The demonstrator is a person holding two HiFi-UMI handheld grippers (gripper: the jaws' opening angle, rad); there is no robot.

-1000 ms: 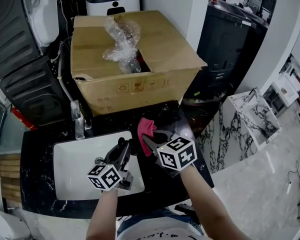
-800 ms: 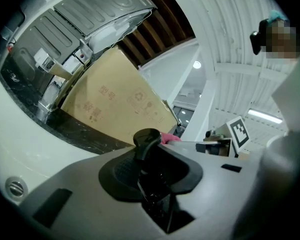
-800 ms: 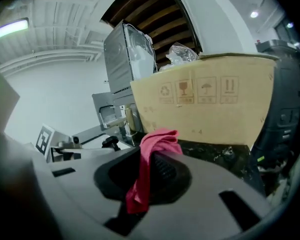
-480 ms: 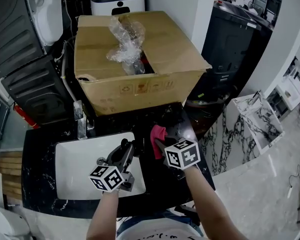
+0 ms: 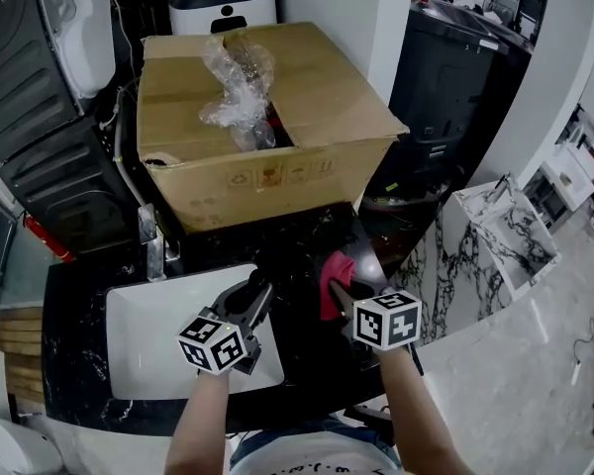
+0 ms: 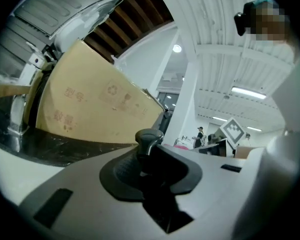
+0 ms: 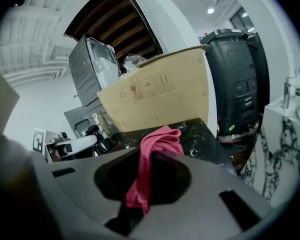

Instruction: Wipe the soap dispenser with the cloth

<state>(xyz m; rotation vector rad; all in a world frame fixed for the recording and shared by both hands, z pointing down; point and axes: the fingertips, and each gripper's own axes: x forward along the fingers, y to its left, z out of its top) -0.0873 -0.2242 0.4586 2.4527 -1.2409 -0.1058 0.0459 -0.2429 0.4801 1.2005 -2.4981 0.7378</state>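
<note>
Left gripper (image 5: 249, 305), jaws just drawn slightly closer, clamps the dark soap dispenser (image 6: 149, 139) over the sink's (image 5: 129, 305) right edge. The dispenser is judged rigid and smooth (likely slippery), so hold the body, not the pump. Right gripper (image 5: 345, 297) pinches the red cloth (image 7: 152, 149), soft and limp, near the counter's (image 5: 79, 265) right edge.
</note>
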